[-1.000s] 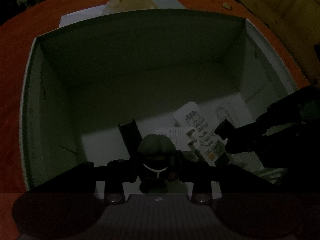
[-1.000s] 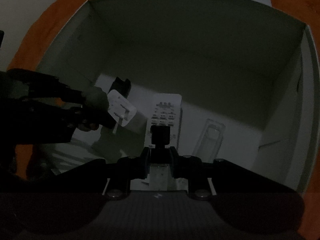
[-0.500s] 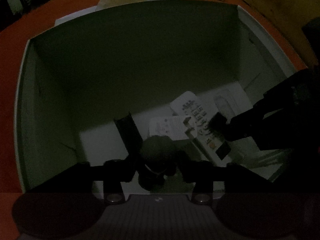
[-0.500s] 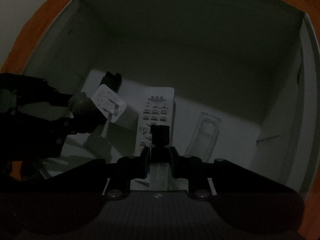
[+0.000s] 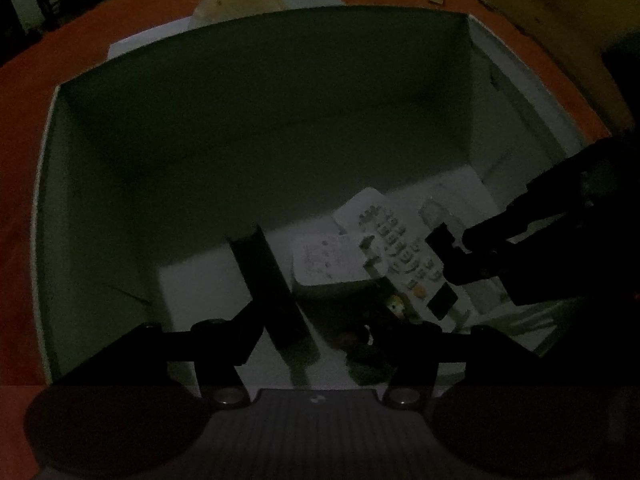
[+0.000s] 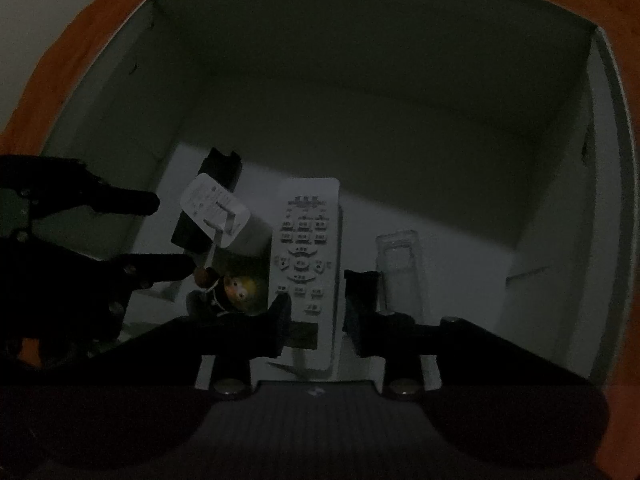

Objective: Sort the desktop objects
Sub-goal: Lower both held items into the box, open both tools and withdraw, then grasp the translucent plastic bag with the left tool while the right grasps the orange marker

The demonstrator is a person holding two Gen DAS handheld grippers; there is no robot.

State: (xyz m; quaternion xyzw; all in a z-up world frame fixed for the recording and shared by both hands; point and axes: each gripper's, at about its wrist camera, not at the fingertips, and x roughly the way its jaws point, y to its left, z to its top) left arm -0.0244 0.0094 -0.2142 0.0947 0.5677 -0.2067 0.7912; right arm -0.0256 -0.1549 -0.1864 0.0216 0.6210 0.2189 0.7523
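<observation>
Both grippers reach into a white cardboard box (image 5: 168, 152) in dim light. On its floor lie a white remote control (image 6: 306, 248), a white plug adapter (image 6: 216, 210), a black block (image 5: 268, 280), a clear plastic case (image 6: 400, 264) and a small round-headed figurine (image 6: 236, 288). My left gripper (image 5: 316, 332) is open, with the figurine (image 5: 360, 344) lying loose between its fingers. My right gripper (image 6: 320, 312) is open over the near end of the remote. In the left wrist view the right gripper's fingers (image 5: 460, 256) hang above the remote (image 5: 400, 248).
The box stands on an orange-red table surface (image 5: 24, 92). Behind the box lie a white sheet (image 5: 152, 36) and a tan paper piece (image 5: 236, 0). The box walls (image 6: 552, 184) rise on all sides around both grippers.
Both grippers have opened. The left let go of the figurine and adapter, which now lie on the box floor. The right released the remote, now flat on the floor.
</observation>
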